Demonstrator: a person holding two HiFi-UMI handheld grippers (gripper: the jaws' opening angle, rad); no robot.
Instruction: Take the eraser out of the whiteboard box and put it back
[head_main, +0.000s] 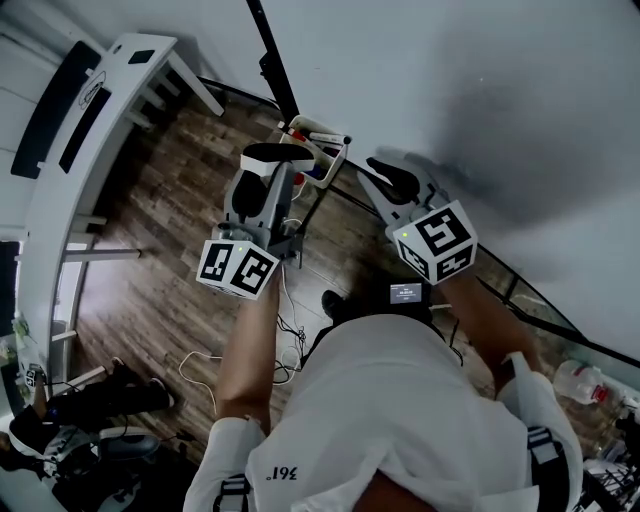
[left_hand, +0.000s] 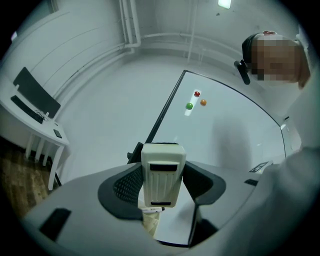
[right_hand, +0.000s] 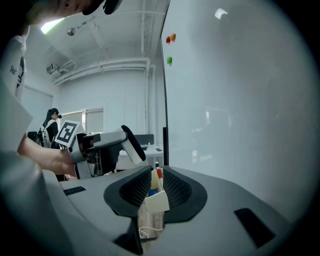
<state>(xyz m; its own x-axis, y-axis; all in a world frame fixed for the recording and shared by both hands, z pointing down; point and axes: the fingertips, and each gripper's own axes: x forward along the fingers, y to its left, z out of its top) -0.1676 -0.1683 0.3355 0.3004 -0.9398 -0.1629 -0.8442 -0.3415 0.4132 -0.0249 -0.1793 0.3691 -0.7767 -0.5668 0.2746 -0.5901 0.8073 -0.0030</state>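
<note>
white desk (head_main: 55, 220) on wood floor (head_main: 170, 190)

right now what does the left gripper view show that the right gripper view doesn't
Only the left gripper view: the eraser face-on, clamped between the left jaws, and a white desk against the wall.

Only the right gripper view: the left gripper seen from the side with its marker cube, and a distant person.

Both: the whiteboard and its three magnets, red, orange and green.
</note>
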